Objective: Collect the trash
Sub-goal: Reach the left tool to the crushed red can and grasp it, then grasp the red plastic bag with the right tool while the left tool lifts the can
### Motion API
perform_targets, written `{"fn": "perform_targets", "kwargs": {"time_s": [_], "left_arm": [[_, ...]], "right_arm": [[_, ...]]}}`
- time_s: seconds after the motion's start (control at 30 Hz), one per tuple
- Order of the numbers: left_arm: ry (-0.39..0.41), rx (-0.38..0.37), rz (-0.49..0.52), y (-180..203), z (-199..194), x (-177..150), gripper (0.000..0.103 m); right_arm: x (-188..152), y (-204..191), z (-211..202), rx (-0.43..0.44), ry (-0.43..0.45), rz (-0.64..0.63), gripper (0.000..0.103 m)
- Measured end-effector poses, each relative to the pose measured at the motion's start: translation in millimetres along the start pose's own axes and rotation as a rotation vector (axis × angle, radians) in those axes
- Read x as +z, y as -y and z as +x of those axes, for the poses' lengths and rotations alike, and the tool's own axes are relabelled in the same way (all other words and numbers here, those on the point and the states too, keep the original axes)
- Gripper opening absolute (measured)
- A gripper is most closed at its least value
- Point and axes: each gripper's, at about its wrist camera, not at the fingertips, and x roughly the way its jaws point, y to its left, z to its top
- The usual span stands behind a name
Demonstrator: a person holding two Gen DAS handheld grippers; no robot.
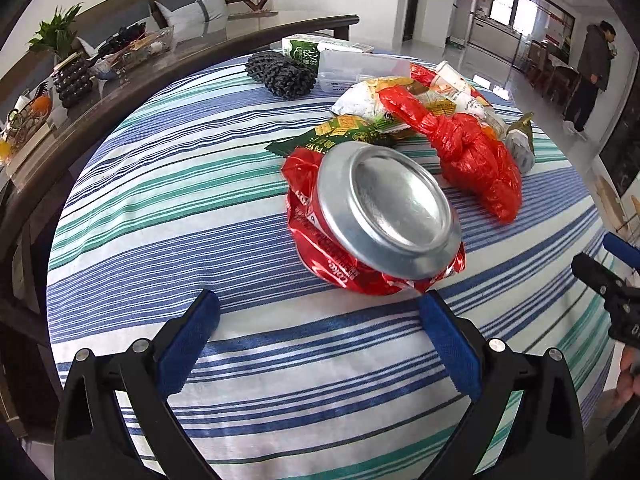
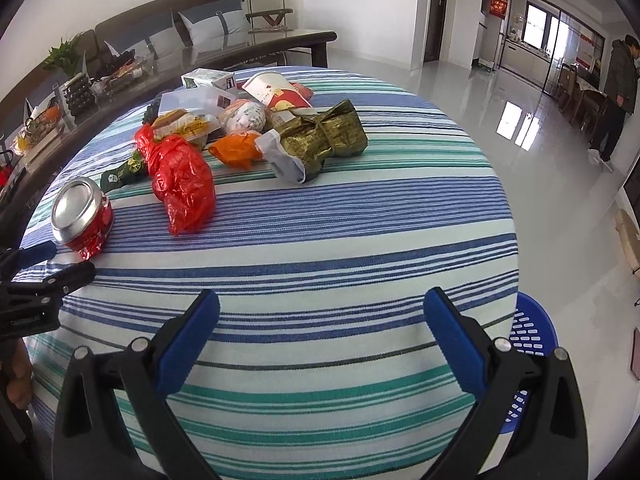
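Hovering low over the striped desk, the left hand-held gripper is standing wide open with nothing between its blue pads, and the crushed red cola can is sitting dead ahead of it, just above centre in the left wrist frame. Its silver base is facing back toward the camera, so the can's short squashed axis is pointing roughly along the fingers and its broad round face is lying across them (the crumpled red skirt at its lower edge is sitting just beyond the right fingertip). That, I judge, is the relation the coming move is turning on: the can is straight in front and near.

Over in the right wrist frame the right hand-held gripper is also gaping wide and empty, aimed at bare cloth. From there the same can is showing far off at the left edge, well apart, with the left tool's black tip just below it. So the left hand is clearly the nearer one.

Behind the can, toward the upper right of the left frame, the knotted red plastic bag and the green snack wrapper are waiting. A blue perforated basket is peeking out at the lower right past the desk's rim, probably the bin.
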Motion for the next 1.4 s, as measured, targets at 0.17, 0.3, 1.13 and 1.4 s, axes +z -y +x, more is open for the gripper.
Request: {"fn": "perform_targets", "kwargs": {"time_s": [0.17,0.3,1.13,1.4], "left_arm": [[-0.033,-0.046,-0.036,-5,-15,-9,0.098],[0.067,-0.122,-0.064,13,-32,1,0.098],[0.001,-0.151,-0.072,-21,9,28,0.098],[0.018,-0.134,-0.012,-23,7,32,0.071]], "right_arm": [[-3,-8,-2,0.016,-0.002,-0.02,0.098],[-5,-14,3,0.019,-0.013,-0.027,0.098],[69,-68,35,0.295,-0.051,-0.274,0.098],[86,-105,65,0.274,-0.113,-0.439,0.05]]}}
